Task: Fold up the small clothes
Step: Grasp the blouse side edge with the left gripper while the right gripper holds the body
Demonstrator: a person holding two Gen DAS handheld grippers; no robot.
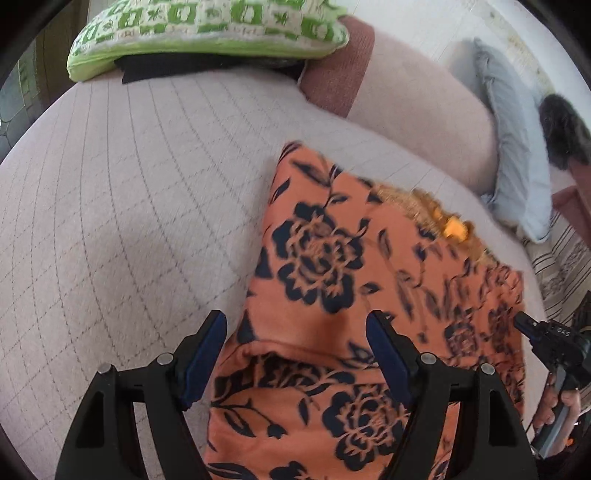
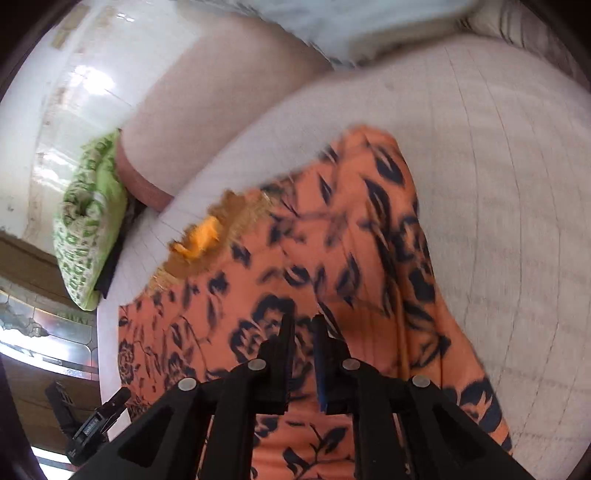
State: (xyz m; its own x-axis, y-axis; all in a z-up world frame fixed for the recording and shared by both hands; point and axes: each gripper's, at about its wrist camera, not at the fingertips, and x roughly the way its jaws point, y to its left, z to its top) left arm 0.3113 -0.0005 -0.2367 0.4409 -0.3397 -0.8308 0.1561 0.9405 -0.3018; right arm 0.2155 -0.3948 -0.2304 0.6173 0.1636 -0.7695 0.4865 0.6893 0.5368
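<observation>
Garment (image 1: 325, 258) lies under spread left hand-held gripper (image 1: 297, 325); right hand-held gripper (image 2: 303, 321) pinches it.

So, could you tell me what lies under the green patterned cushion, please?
A black item pokes out beneath the green patterned cushion, on the quilted bed cover. The cushion hides most of it.

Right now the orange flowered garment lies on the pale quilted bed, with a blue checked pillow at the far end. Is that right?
Not quite. The pillow at the far end is green and white, not blue; the left wrist view shows it. The rest holds: the orange flowered garment lies on the pale quilted bed.
</observation>
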